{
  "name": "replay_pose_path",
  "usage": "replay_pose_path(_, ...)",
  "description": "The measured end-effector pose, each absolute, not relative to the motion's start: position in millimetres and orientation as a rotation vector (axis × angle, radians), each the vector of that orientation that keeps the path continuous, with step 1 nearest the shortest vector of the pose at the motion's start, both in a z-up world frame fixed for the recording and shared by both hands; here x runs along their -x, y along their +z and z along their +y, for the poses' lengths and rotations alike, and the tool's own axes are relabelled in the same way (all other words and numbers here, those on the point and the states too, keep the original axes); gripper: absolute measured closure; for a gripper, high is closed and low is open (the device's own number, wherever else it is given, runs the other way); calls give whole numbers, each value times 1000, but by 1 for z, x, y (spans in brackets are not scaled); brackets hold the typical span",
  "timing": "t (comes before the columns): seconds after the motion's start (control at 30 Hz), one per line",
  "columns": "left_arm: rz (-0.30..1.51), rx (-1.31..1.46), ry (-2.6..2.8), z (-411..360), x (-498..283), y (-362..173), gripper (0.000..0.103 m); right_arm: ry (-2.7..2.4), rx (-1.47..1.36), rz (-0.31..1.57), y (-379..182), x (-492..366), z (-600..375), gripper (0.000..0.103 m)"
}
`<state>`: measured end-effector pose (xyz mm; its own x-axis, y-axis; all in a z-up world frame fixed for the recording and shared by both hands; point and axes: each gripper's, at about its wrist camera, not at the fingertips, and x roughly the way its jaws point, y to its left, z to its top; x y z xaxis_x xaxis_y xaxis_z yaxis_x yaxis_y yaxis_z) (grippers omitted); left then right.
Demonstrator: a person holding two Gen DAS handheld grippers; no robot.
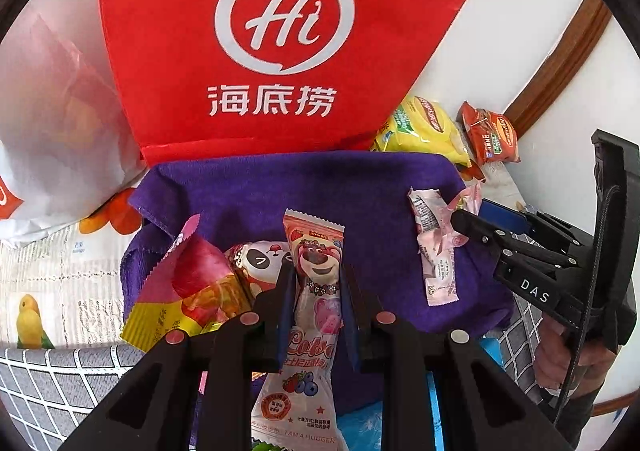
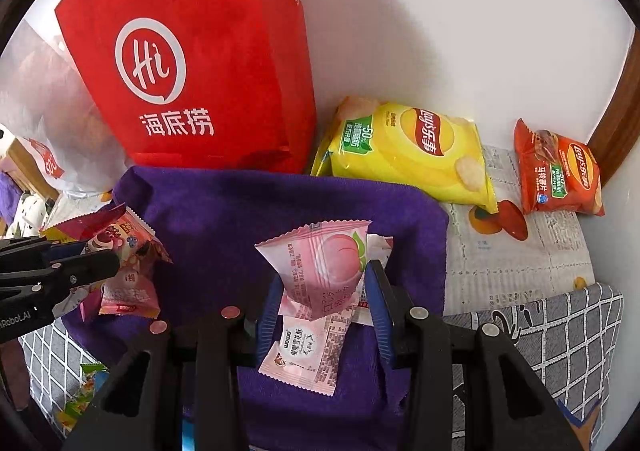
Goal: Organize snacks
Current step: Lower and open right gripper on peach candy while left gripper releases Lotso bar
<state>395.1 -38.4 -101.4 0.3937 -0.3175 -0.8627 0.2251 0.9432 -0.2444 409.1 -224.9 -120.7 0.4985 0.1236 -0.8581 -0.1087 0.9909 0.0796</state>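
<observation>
My left gripper (image 1: 317, 283) is shut on a pink bear-print snack packet (image 1: 316, 247), held upright over a purple cloth (image 1: 280, 187). Beside it on the cloth lie a panda-print packet (image 1: 260, 263) and a pink-and-yellow packet (image 1: 188, 283). My right gripper (image 2: 326, 287) is shut on a pink peach-print packet (image 2: 324, 263) above the same purple cloth (image 2: 224, 219). A second pink-and-white packet (image 2: 304, 355) lies just under it. In the right wrist view, the left gripper (image 2: 100, 263) shows at the left edge with the bear packet (image 2: 120, 247).
A red shopping bag (image 1: 280, 43) stands against the wall behind the cloth, with a white plastic bag (image 1: 52, 151) to its left. A yellow chip bag (image 2: 416, 151) and an orange-red chip bag (image 2: 560, 175) lie at the back right on a fruit-print sheet (image 2: 520, 251).
</observation>
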Motion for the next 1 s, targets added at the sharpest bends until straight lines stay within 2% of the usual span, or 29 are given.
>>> replay_pose_path(0.53,1128,80,-344,-42,-398,-106,81,149,15,1059,-127,-409,-219,60)
replay_pose_path(0.7,1132,81,-346,-43,-398,-108,81,152,24,1052,-126,-408,-217,46)
replay_pose_path(1.0,1125,86,-341,-42,-398,-108,81,150,31,1020,-117,-405,-216,40)
